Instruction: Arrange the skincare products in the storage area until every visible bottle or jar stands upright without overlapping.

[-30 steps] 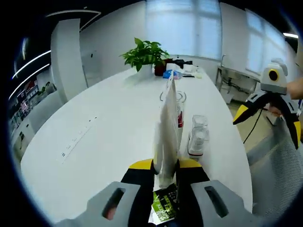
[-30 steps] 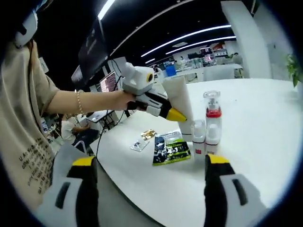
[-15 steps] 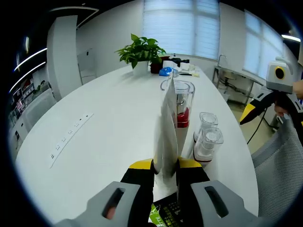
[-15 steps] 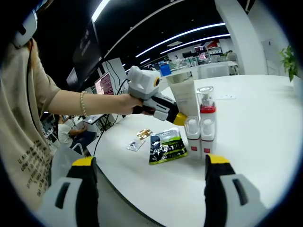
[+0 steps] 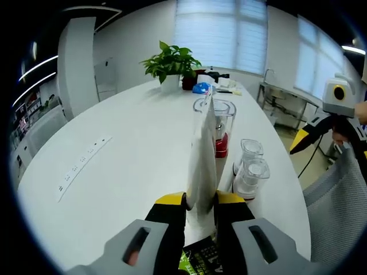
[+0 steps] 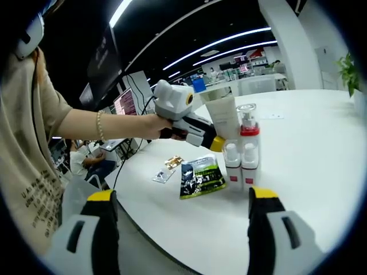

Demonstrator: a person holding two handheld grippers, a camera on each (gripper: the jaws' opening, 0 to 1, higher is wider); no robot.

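My left gripper (image 5: 200, 199) is shut on a white tube (image 5: 202, 166), held upright and seen edge-on, its lower end close to the table beside the bottles; whether it touches the table is hidden. Just right of it stand two small clear-capped bottles (image 5: 250, 172) and, behind them, a taller red pump bottle (image 5: 217, 123). In the right gripper view the left gripper (image 6: 213, 143) holds the tube (image 6: 222, 117) right beside the bottles (image 6: 248, 154). A green sachet (image 6: 200, 176) lies flat in front of them. My right gripper (image 6: 180, 229) is open, off the table's edge.
A potted plant (image 5: 172, 63) and small items stand at the table's far end. A power strip (image 5: 80, 163) lies on the left of the white table (image 5: 132, 143). Two small sachets (image 6: 166, 169) lie near the edge. A person's arm (image 6: 97, 123) reaches in. A mesh chair (image 5: 338, 212) stands on the right.
My left gripper has carried the tube forward and closer to the bottles. The right gripper has stayed open and hardly moved.
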